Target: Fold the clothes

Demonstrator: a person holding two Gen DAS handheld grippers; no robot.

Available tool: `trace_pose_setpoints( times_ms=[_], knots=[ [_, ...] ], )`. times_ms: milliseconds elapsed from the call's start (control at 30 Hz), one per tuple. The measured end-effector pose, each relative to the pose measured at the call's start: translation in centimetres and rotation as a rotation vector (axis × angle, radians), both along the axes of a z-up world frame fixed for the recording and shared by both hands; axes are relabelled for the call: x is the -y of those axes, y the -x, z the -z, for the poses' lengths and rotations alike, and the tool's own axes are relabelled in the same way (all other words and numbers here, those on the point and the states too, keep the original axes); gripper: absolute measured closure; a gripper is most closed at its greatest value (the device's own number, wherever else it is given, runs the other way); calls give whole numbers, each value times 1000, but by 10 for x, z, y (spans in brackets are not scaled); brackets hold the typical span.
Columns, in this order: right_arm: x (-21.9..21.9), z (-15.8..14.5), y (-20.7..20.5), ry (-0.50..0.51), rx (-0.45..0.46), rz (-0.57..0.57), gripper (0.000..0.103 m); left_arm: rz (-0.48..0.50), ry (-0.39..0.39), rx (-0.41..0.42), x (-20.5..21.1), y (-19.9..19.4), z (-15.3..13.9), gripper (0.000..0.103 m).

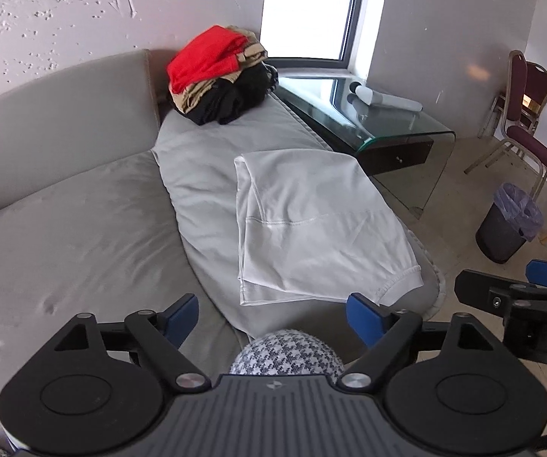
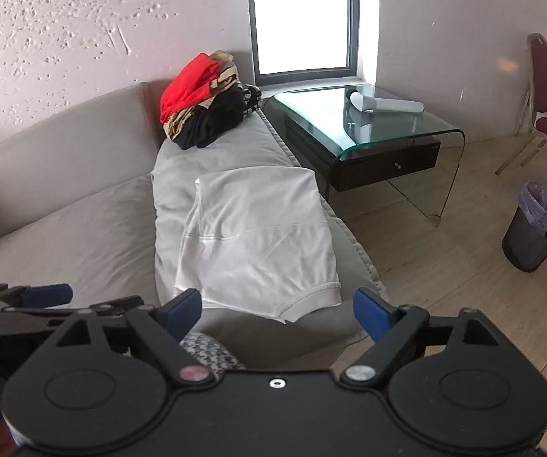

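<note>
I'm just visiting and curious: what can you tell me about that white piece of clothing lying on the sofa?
The white garment is thin, soft-looking fabric, folded into a rough rectangle with a stitched seam across its middle and a hemmed, curved edge nearest the cameras. It lies flat, lightly creased, on the grey sofa cushion, its near corner hanging slightly over the front edge. Nothing grips it: both grippers stand open, clear of it.

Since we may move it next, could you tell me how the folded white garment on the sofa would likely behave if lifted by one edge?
The white garment is probably floppy: it drapes over the cushion with soft creases. Lifted by one edge, its layers would likely fall open. It looks thin, so probably light.
</note>
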State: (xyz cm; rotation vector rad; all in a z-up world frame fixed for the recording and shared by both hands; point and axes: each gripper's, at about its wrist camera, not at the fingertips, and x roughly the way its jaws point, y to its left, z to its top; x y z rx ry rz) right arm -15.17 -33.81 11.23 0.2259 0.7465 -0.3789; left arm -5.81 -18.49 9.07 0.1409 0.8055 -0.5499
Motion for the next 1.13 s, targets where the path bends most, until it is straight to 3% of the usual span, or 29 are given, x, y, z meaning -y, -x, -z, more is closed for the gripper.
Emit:
trace_pose_setpoints(
  times_ms=[233, 1133],
  knots=[
    [-9, -6, 2, 39, -1, 5, 11, 6, 17, -7, -3, 2, -1, 15],
    [7, 14, 1, -13, -35, 30, 11, 19, -21, -12, 13, 0, 18, 14]
  ],
)
